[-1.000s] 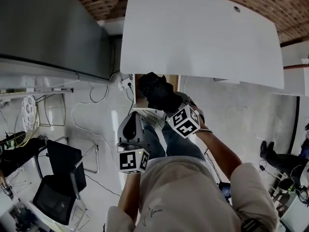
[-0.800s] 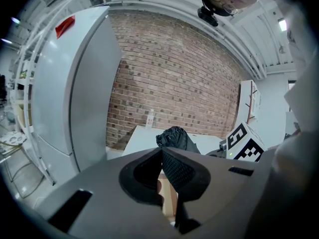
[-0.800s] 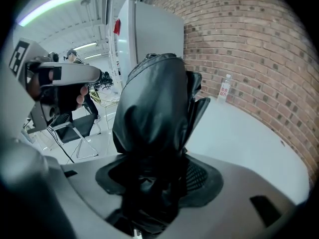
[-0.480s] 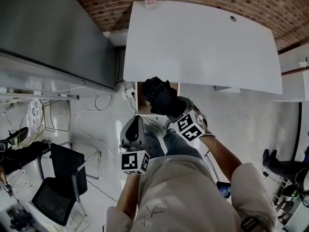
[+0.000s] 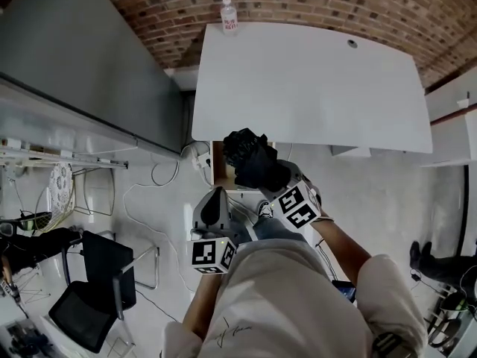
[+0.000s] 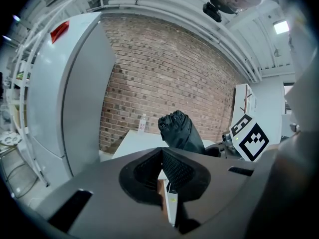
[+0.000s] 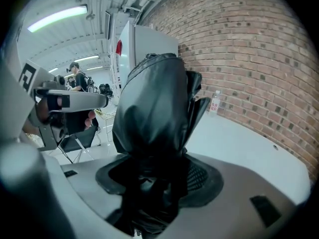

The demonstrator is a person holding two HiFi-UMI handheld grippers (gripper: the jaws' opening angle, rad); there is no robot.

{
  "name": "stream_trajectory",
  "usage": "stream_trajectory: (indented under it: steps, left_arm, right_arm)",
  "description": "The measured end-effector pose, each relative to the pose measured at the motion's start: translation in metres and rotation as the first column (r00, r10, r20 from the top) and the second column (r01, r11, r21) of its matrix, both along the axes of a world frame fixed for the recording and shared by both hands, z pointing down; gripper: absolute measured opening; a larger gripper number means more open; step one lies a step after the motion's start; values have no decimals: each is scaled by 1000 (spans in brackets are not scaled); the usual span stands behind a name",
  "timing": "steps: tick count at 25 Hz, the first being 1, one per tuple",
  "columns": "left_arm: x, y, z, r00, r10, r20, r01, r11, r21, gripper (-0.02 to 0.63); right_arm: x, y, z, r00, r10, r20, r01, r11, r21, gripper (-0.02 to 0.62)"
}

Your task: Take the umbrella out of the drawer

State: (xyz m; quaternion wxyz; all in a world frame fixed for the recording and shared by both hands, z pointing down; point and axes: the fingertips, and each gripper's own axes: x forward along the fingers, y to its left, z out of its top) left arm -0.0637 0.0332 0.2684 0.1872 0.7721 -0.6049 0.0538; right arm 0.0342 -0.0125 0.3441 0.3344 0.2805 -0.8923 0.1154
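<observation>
At the front edge of the desk (image 5: 313,80), just left of its middle, the folded black umbrella (image 5: 252,159) has come up since a second ago. It now stands out of the open drawer (image 5: 218,171) beneath that edge, with its bunched top level with the desktop or a little above it. The right gripper (image 5: 277,181) pinches it low on the body, jaws spread wide around the fabric and pressed into it, and the grip has not altered during the lift. I judge the taking-out all but done; what remains is to carry the umbrella clear and set it somewhere.

The left gripper (image 5: 218,194) has risen a little too. It hangs just beside the right one, over the drawer's near side, its tips pressed together on nothing.

A plastic bottle (image 5: 229,15) stands at the desk's far edge near the left corner, well apart. A tall grey cabinet (image 5: 82,73) flanks the desk's left side, loose cables (image 5: 160,174) trail on the floor between them, and a black chair (image 5: 97,289) sits nearer the person. The overhanging desk edge is the one thing close to the umbrella's path; the drawer is still open.
</observation>
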Motion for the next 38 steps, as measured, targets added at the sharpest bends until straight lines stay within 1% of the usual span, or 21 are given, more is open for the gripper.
stream_trajectory:
  steps: [4, 7, 16, 22, 25, 28, 34, 38]
  left_arm:
    - [0, -2, -12, 1000, -4, 14, 4, 1000, 21, 15]
    - [-2, -3, -20, 1000, -14, 25, 13, 999, 30, 15]
    - [1, 0, -34, 999, -30, 18, 29, 998, 53, 15]
    - [-1, 3, -43, 999, -36, 21, 35, 998, 55, 15]
    - [0, 4, -42, 999, -33, 23, 32, 998, 48, 15]
    - [-1, 7, -45, 999, -38, 13, 37, 998, 48, 17]
    - [3, 6, -58, 999, -38, -12, 39, 997, 69, 15]
    - [9, 11, -62, 999, -40, -20, 42, 996, 81, 15]
  right_arm:
    - [5, 0, -14, 1000, 3, 24, -4, 1000, 23, 259]
    - [7, 0, -26, 997, 13, 71, -15, 999, 28, 259]
    - [25, 1, -68, 986, 46, 160, -62, 993, 98, 259]
    - [33, 3, -88, 980, 55, 191, -80, 989, 125, 259]
    - [37, 2, -98, 972, 58, 229, -91, 986, 137, 259]
    - [40, 6, -106, 967, 61, 246, -97, 986, 135, 260]
    - [43, 6, -121, 963, 56, 263, -103, 981, 166, 259]
    - [49, 12, -124, 957, 58, 283, -106, 982, 158, 259]
